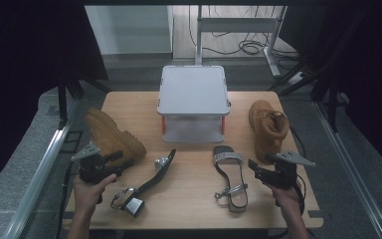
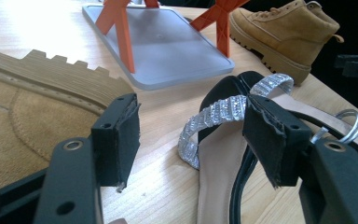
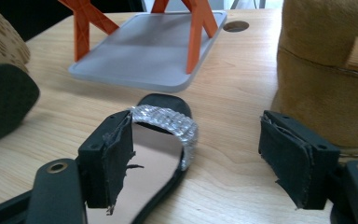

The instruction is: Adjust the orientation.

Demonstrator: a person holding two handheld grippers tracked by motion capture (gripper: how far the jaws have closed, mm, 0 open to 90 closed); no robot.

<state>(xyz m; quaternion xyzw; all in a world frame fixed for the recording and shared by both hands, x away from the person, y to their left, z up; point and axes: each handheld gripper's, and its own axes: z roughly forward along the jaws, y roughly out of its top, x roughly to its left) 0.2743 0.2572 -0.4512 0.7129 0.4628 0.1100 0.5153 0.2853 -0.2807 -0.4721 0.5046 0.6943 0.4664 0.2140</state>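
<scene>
Sandals, one [image 1: 230, 175] in front of the grey shoe rack [image 1: 194, 89] and one [image 1: 146, 183] left of that, lie before the open, empty left hand-held gripper [image 1: 117, 160] and right hand-held gripper [image 1: 253, 168]; a pinch on the glittery strap could slip.

high view: looks forward and down on the wooden table [image 1: 194, 204] from above its near edge; whole tabletop in frame, floor and desk legs at the top.
left gripper view: rides low and close to the tabletop, facing across it toward the grey rack [image 2: 168, 51] at upper centre.
right gripper view: equally low and close, facing the same rack [image 3: 154, 51] at the top of the frame.
shared: rack [image 1: 194, 99] and a sparkly-strapped sandal [image 1: 230, 177] [image 2: 223, 140] [image 3: 163, 135] appear in all three.
</scene>
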